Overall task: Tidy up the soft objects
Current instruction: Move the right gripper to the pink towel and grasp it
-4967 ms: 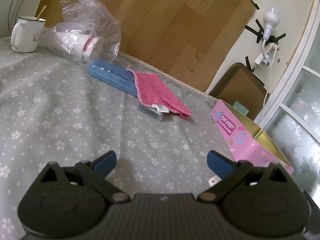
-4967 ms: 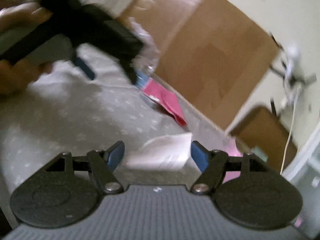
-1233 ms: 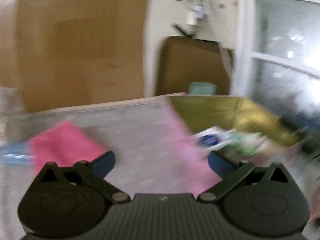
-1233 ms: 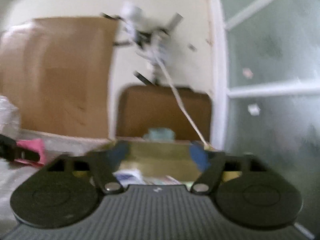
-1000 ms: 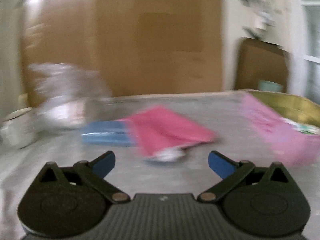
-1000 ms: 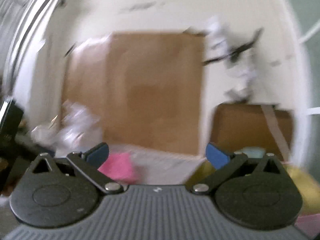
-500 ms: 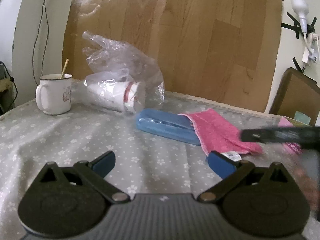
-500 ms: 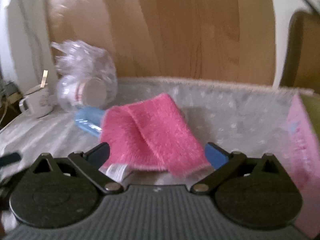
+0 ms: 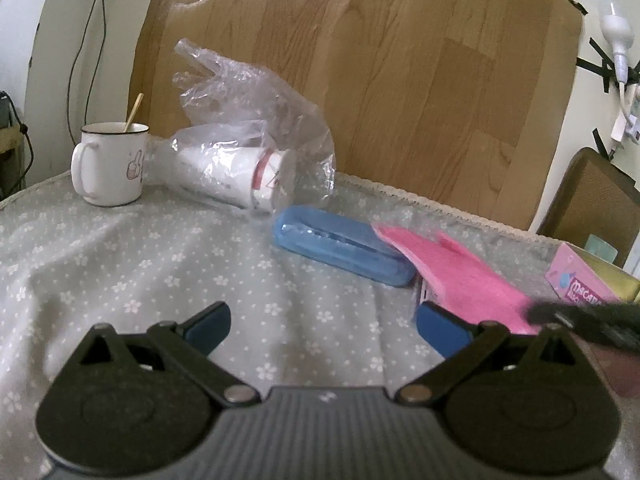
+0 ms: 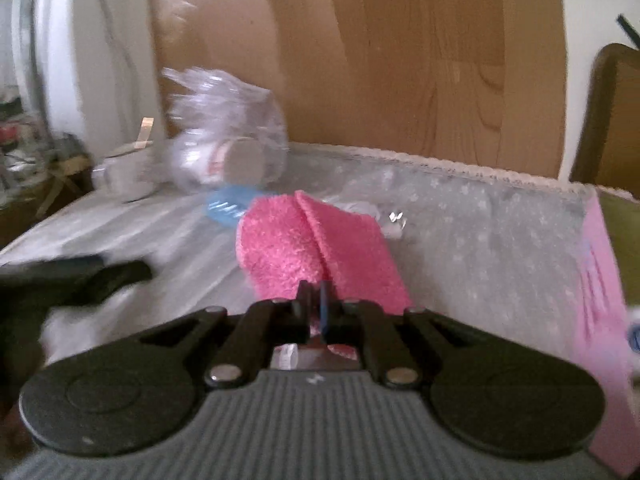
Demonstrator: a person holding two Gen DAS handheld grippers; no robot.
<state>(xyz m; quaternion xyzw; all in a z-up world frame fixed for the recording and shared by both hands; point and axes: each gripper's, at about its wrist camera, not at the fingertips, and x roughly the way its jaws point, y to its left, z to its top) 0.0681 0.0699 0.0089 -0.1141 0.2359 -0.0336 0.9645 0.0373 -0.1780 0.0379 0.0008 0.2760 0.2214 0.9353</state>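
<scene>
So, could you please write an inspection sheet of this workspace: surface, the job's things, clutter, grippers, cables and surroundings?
Surface: grey tablecloth with small white flowers, wrinkled.
Job's things: pink cloth, folded, one end over the blue case; pink box at the right, open.
Clutter: white mug with a stick in it; paper cups lying inside a clear plastic bag.
Grippers: left gripper open, nothing between its fingers; right gripper has just closed, shut on the pink cloth's near edge.
Cables: thin dark cable on the wall behind the mug.
Surroundings: wooden board leaning behind the table.
</scene>
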